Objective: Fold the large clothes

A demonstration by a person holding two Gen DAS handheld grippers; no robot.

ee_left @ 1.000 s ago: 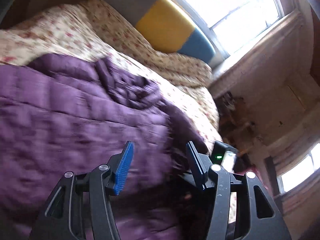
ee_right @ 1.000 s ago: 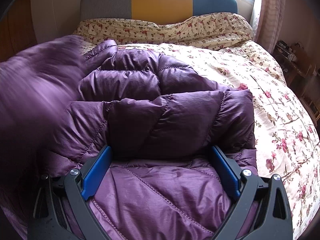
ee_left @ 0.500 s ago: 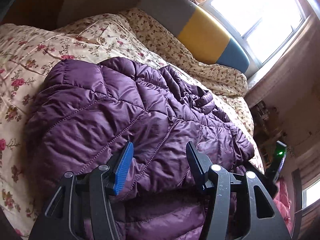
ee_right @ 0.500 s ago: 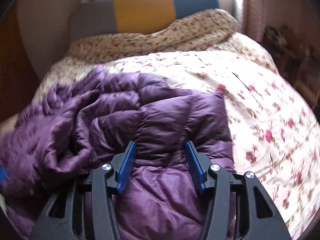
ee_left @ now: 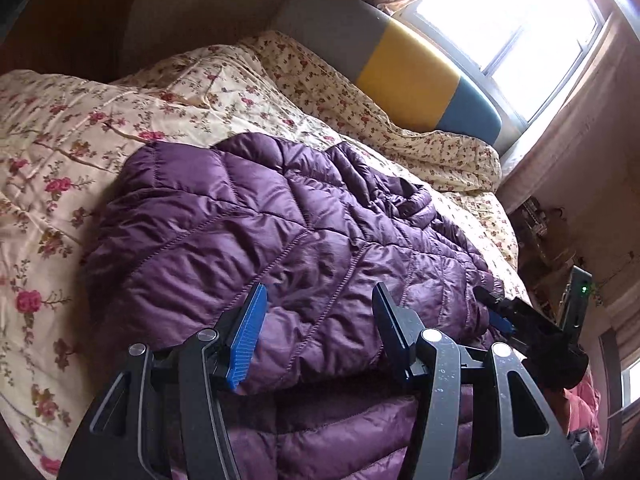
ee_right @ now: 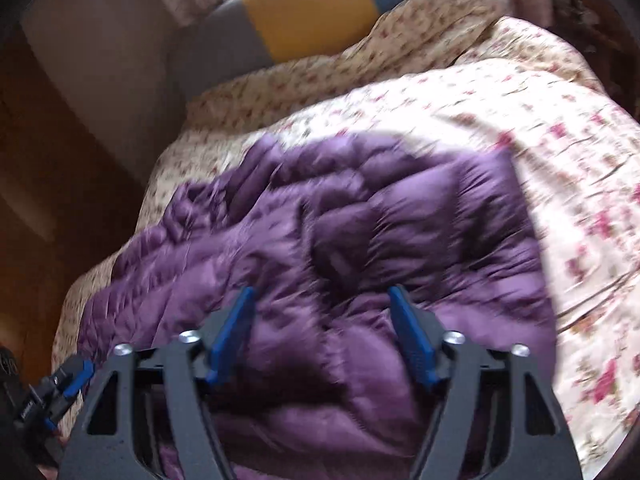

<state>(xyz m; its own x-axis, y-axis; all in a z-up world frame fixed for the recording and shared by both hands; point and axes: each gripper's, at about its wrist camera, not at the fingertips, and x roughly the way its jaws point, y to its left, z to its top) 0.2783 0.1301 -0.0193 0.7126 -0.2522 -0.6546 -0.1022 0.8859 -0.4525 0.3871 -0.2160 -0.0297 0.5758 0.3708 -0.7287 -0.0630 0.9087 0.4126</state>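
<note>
From the left wrist camera, a purple quilted puffer jacket (ee_left: 288, 240) lies in a folded heap on a cream bedspread printed with red flowers (ee_left: 60, 168), its upper layer doubled over the lower one near the front edge of the bed. The left gripper (ee_left: 318, 316), black with blue ribbed pads, hangs just above the jacket with its fingers apart and nothing pressed between them. Behind the bed stands a padded headboard in grey, yellow and blue panels (ee_left: 404, 76) beneath a bright window (ee_left: 512, 24). At the right edge the right gripper (ee_left: 500, 316) shows against the jacket's side. From the right wrist camera, which is blurred, the same jacket (ee_right: 380, 232) spreads across the bedspread (ee_right: 580, 168), and the right gripper (ee_right: 322, 320) sits above it, fingers apart after having just closed partway, with no fabric caught between the pads. The left gripper's blue tip (ee_right: 66, 380) appears at the lower left.
</note>
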